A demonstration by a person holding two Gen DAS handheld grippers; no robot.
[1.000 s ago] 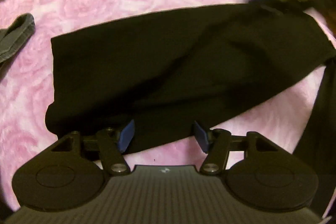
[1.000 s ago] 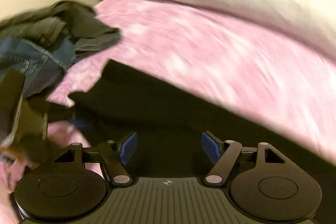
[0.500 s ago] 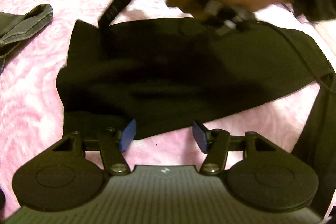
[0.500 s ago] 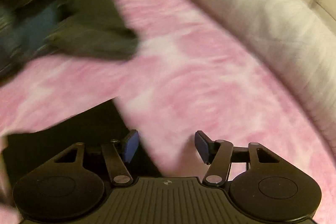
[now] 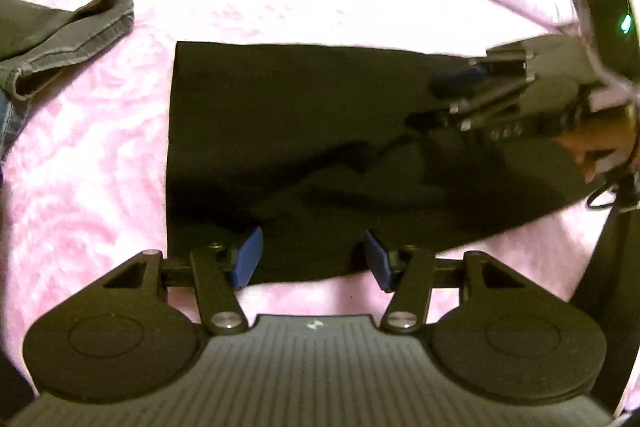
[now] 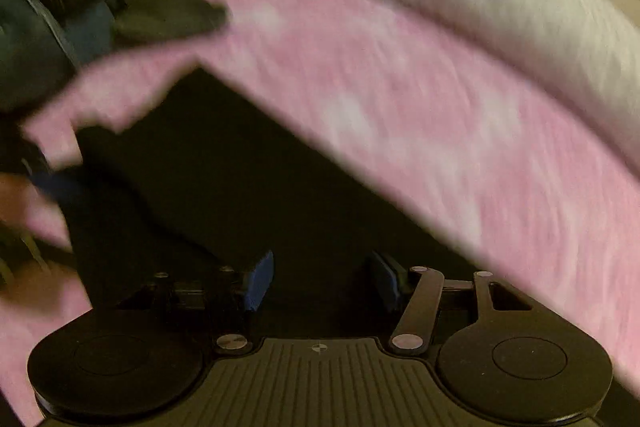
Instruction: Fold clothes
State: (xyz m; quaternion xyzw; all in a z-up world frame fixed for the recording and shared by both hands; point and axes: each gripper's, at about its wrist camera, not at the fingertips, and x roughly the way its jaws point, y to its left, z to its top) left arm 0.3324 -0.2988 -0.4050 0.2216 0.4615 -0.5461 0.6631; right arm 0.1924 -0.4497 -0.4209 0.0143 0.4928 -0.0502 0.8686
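Across the middle of the left view we see a black garment (image 5: 320, 147) flat on a pink blanket (image 5: 92, 167), both our grippers, left (image 5: 312, 255) and right (image 6: 320, 279), hovering over it, jaws spread, having just been closing on nothing.

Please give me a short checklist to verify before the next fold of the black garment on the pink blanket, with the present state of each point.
1. Black garment lies spread on the pink blanket: ok, some wrinkles in the middle.
2. Left claw is open over the garment's near edge, nothing pinched: ok.
3. Right claw is open above the garment, its jaws having just been closing: ok.
4. Right claw pads touch the cloth: cannot tell, picture blurred.
5. Pile of other clothes lies apart from the garment: ok.
6. Garment's right end fully flat: cannot tell, the right claw hides it.
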